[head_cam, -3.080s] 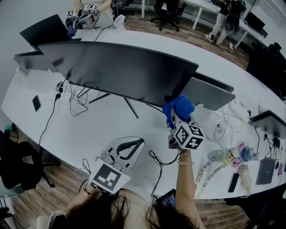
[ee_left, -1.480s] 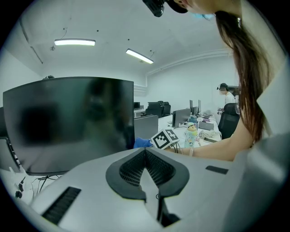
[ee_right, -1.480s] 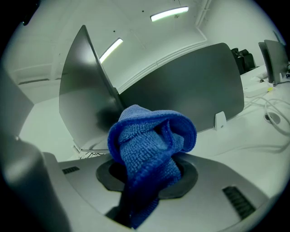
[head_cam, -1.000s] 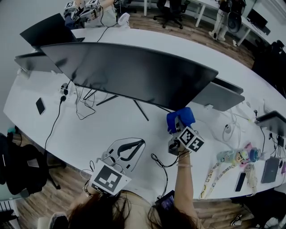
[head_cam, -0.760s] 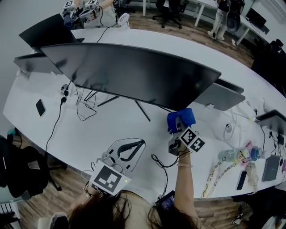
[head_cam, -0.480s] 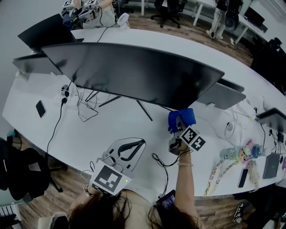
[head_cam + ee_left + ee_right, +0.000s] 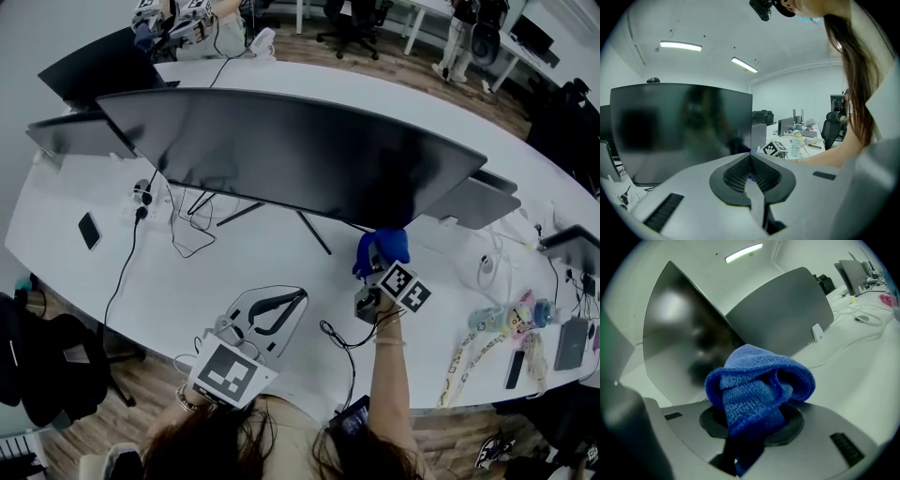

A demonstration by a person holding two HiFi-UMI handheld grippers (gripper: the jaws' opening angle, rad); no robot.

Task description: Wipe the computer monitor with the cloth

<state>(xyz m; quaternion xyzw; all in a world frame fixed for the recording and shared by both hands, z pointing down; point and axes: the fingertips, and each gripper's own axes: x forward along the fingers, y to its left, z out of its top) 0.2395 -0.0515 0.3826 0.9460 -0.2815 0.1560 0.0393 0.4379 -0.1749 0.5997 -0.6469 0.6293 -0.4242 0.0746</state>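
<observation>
Right gripper (image 7: 373, 269) jaws are clamped on a bunched blue cloth (image 7: 757, 387). The fabric fills the gap between them and bulges out past the tips. The cloth sits at the lower edge of the curved computer monitor (image 7: 281, 150), close to its right end. It points toward the dark screen, but no view shows whether it actually touches the panel.

Left gripper (image 7: 750, 164) jaws are together with nothing between them. This gripper is low in front of the monitor's centre, well apart from the screen, and has no part in the wipe.

Task progress, as a judgement:
- The cloth is secured, so pick-up is complete.
- The screen shows no streaks, damp marks or dust boundary, so the wiped portion cannot be read.
- With the cloth at the monitor's lower right end, the centre and left of the panel probably remain to be wiped.

The white desk (image 7: 234, 258) carries loose cables below the monitor's left half.
</observation>
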